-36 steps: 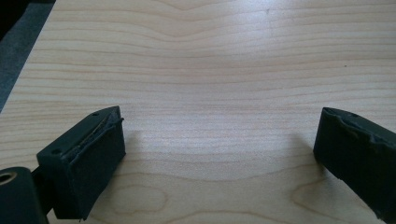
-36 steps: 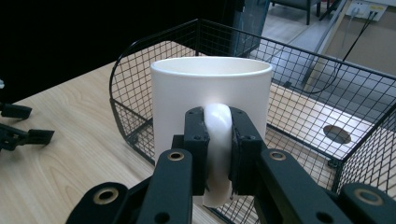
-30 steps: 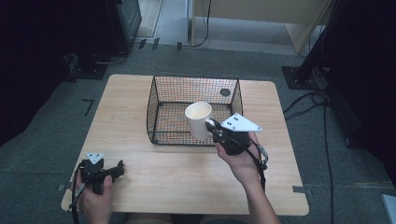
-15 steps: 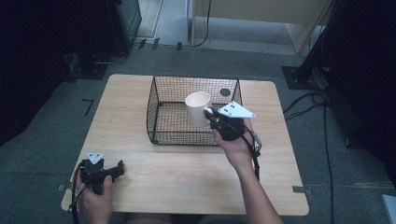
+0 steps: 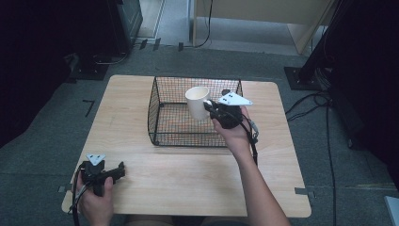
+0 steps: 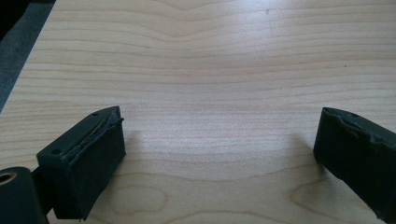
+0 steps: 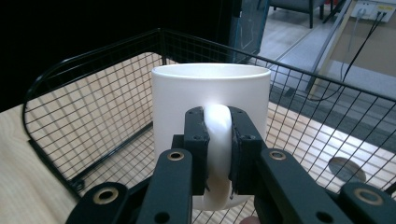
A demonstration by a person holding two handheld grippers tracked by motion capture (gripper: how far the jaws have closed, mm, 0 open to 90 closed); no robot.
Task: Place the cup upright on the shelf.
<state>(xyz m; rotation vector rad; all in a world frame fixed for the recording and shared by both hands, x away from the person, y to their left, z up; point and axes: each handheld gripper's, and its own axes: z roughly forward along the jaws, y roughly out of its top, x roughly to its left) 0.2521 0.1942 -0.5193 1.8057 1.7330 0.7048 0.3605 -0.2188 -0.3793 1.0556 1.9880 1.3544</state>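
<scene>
Right now you have the white mug (image 5: 197, 101) lifted above the wire basket (image 5: 157, 113), carried by its handle (image 7: 218, 140) so that the body stays upright with its mouth facing up. That handle grip looks deliberate: it gives your right gripper (image 5: 210, 107) a narrow thing to clamp on, and the mug's bulk hangs out at 9 o'clock from the jaws, over the basket's interior. In the right gripper view the jaws stand nearly closed, pinching the handle from both sides, with the pads pressed flat against it. The mug sits toward the basket's 1 o'clock corner in the high view, and whether its base touches the mesh floor cannot be told from there. A round hole (image 7: 346, 169) shows in the table through the mesh.

Your left gripper (image 5: 116, 170) rests at the table's (image 5: 188, 179) 7 o'clock corner, out of the way. Its jaws are spread wide over bare wood, gripping nothing.
</scene>
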